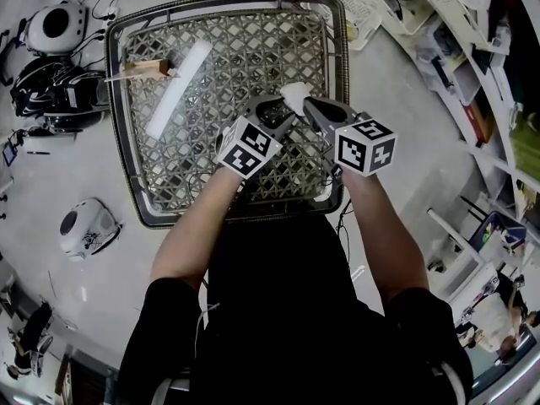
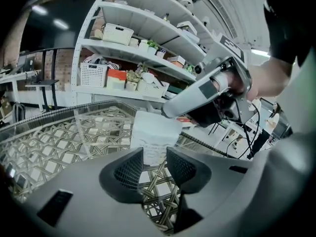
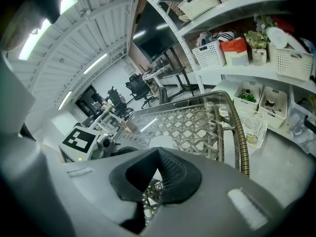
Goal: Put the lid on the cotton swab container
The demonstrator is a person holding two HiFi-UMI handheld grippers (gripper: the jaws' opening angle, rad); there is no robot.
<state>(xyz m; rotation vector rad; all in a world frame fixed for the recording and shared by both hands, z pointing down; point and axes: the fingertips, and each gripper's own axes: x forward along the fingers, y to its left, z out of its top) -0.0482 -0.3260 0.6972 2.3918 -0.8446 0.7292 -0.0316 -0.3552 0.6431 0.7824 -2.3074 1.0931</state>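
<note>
I have both grippers meeting over the far right part of the woven-pattern surface (image 1: 211,53), inside its dark metal rim (image 1: 121,146). The cotton swab container (image 1: 295,97) is a pale, translucent white box standing between them. My left gripper (image 1: 278,114) comes at it from the near left. In the left gripper view its two dark ribbed pads (image 2: 129,168) sit on either side of the container's lower part and press against it, so that gripper is clamped on the container, with the lattice showing beneath. My right gripper (image 1: 310,108) reaches in from the near right, and its tip rests at the container's top right corner. In the right gripper view its jaws are drawn together at the tips with a sliver of white caught between them. I take that white piece for the lid (image 3: 163,143), though I cannot separate it cleanly from the container's top. A small wooden block (image 1: 150,67) lies well apart at the far left of the surface.
</note>
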